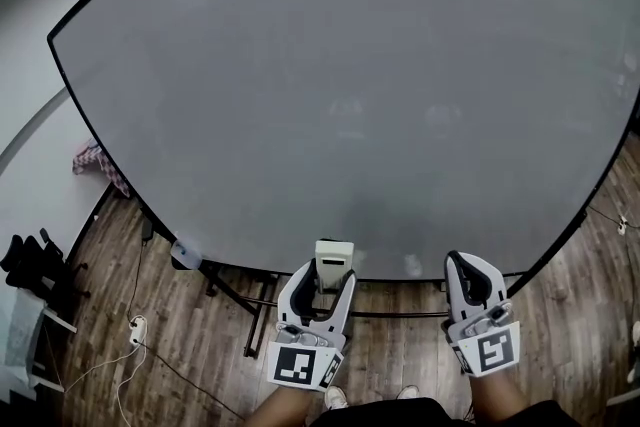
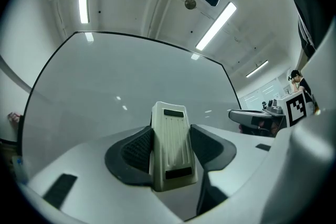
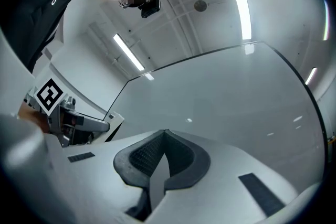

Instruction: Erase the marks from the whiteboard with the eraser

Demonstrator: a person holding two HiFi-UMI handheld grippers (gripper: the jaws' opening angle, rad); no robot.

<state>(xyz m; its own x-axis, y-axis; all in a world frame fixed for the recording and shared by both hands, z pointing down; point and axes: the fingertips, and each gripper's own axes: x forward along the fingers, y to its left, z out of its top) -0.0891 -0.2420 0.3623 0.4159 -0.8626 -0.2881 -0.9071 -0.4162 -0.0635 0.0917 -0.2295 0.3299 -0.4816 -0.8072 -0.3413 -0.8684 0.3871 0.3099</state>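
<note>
A large whiteboard (image 1: pixel 340 85) with a thin black frame fills the head view; its surface looks plain grey-white with no marks that I can make out. My left gripper (image 1: pixel 322 277) is shut on a pale ribbed eraser (image 1: pixel 333 261) just below the board's lower edge. In the left gripper view the eraser (image 2: pixel 170 147) stands upright between the black pads, with the whiteboard (image 2: pixel 115 86) behind it. My right gripper (image 1: pixel 470 277) is shut on nothing, to the right of the left one. Its tips (image 3: pixel 164 136) meet in the right gripper view, before the whiteboard (image 3: pixel 231 107).
Wood-plank floor (image 1: pixel 180 345) lies below the board. The board's black stand legs (image 1: pixel 235 290) cross under its lower edge. A white power strip with cable (image 1: pixel 137 328) lies at lower left, and dark objects (image 1: pixel 30 265) stand at far left. A checked cloth (image 1: pixel 95 158) hangs by the board's left edge.
</note>
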